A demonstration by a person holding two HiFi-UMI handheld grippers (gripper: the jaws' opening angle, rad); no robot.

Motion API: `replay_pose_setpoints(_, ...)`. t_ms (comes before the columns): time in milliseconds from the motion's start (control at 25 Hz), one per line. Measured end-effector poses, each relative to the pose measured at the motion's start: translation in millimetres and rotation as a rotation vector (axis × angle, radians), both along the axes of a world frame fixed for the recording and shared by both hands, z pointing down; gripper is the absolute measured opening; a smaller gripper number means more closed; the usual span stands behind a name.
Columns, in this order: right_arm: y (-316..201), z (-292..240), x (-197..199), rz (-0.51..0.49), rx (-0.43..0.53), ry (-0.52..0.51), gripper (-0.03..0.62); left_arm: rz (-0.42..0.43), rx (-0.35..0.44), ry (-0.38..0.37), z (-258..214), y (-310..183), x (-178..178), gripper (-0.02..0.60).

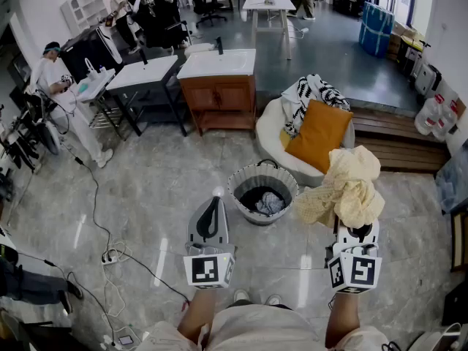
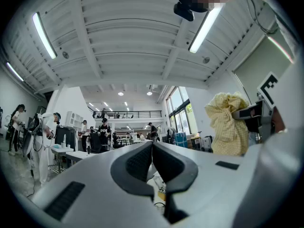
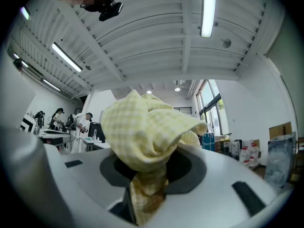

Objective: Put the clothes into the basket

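A pale yellow checked garment [image 1: 347, 187] hangs bunched from my right gripper [image 1: 356, 230], whose jaws are shut on the cloth. In the right gripper view the yellow garment [image 3: 147, 137] fills the space between the jaws and spills over them. The grey round basket [image 1: 238, 182] stands on the floor ahead, with dark and grey clothes [image 1: 263, 199] inside. The held garment is to the right of the basket, above the floor. My left gripper [image 1: 213, 199] is held level to the left of the basket with its jaws closed and empty; the left gripper [image 2: 152, 148] shows nothing between its pads.
A white round chair [image 1: 269, 131] with an orange cushion [image 1: 319, 134] and a black-and-white cloth [image 1: 311, 93] sits behind the basket. A wooden washbasin cabinet [image 1: 218, 90] and tables stand further back. Cables [image 1: 110, 258] and a power strip lie on the floor at left. People stand at far left.
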State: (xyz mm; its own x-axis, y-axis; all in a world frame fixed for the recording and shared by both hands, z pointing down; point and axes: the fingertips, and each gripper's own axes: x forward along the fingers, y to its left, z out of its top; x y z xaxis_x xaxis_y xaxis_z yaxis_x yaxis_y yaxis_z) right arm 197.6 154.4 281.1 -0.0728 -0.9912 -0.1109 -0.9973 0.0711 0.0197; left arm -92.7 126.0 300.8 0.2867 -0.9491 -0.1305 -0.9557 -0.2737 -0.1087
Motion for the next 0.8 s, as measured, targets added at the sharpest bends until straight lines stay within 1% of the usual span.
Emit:
replay_pose_setpoints(120, 27.1, -5.4, -2.0, 0.03, -0.011, 0.032, 0.124, 0.047, -0.002, 0.042, -4.4, 20.4, 3.4, 0.005)
replay_pose_setpoints(200, 31.3, -2.9, -8.0, 0.037, -0.018, 0.026, 0.124, 0.061, 0.009, 0.035, -8.8, 26.7, -0.4, 0.005)
replay_pose_setpoints(280, 28.1, -2.3, -16.0, 0.032, -0.021, 0.014, 0.124, 0.058, 0.022, 0.023, -15.6, 28.0, -7.0, 0.005)
replay_pose_setpoints(440, 27.4, -2.6, -35.6, 0.02, -0.017, 0.024, 0.127, 0.056, 0.044, 0.021, -20.9, 30.8, -21.2, 0.006)
replay_pose_setpoints(600, 19.9, -20.9, -47.4, -0.014, -0.017, 0.003, 0.133, 0.054, 0.034, 0.05, -37.8, 28.3, -26.1, 0.006)
replay_pose_setpoints(680, 16.2, -18.7, -62.2, -0.017, -0.017, -0.002, 0.133, 0.055, 0.031, 0.055, -35.5, 26.7, -39.0, 0.006)
replay_pose_setpoints(800, 12.7, -3.0, -92.1, -0.015, -0.002, 0.005, 0.134, 0.058, 0.033, 0.061, -18.4, 24.3, -66.6, 0.006)
